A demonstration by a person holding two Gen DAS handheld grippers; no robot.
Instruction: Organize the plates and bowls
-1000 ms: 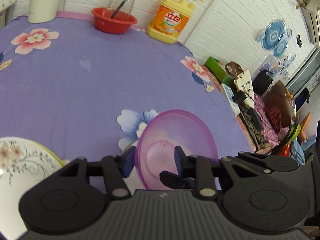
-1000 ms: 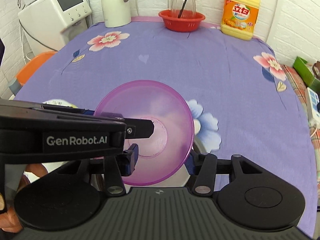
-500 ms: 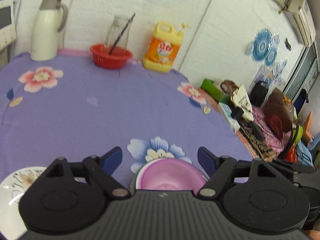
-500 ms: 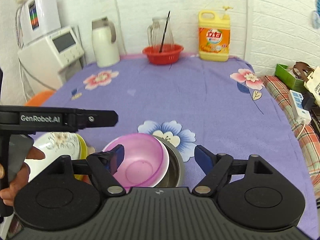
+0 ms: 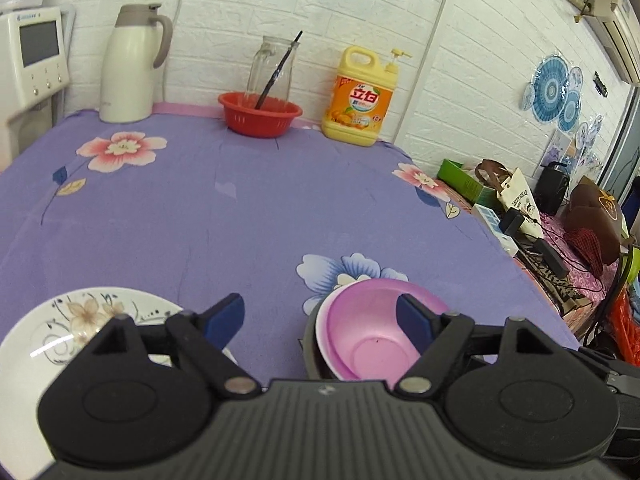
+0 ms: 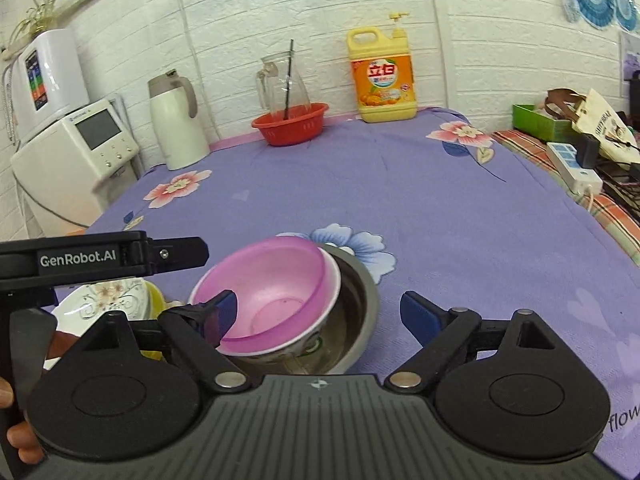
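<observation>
Both claws stand wide and hold nothing. The left claw hangs low over the near edge of the counter, and the right claw hovers just beside it, to its right.

The pink bowl sits nested in a white bowl, and the two lean together inside a steel bowl, all near the middle of the counter's near edge. The stack looks settled, so the bowls seem done.

What remains, by my judgement, is the flowered plate, which lies flat toward the near left corner. In the right wrist view it rests on something yellow, probably another dish, though too little shows to be sure.

The coming move turns on this: the plate lies to the left of the bowl stack, right under the left claw's left finger, while the bowls sit between the right claw and the plate. The left claw is nearer and has the open path. Being flat, the plate offers only its rim for a grip.
</observation>
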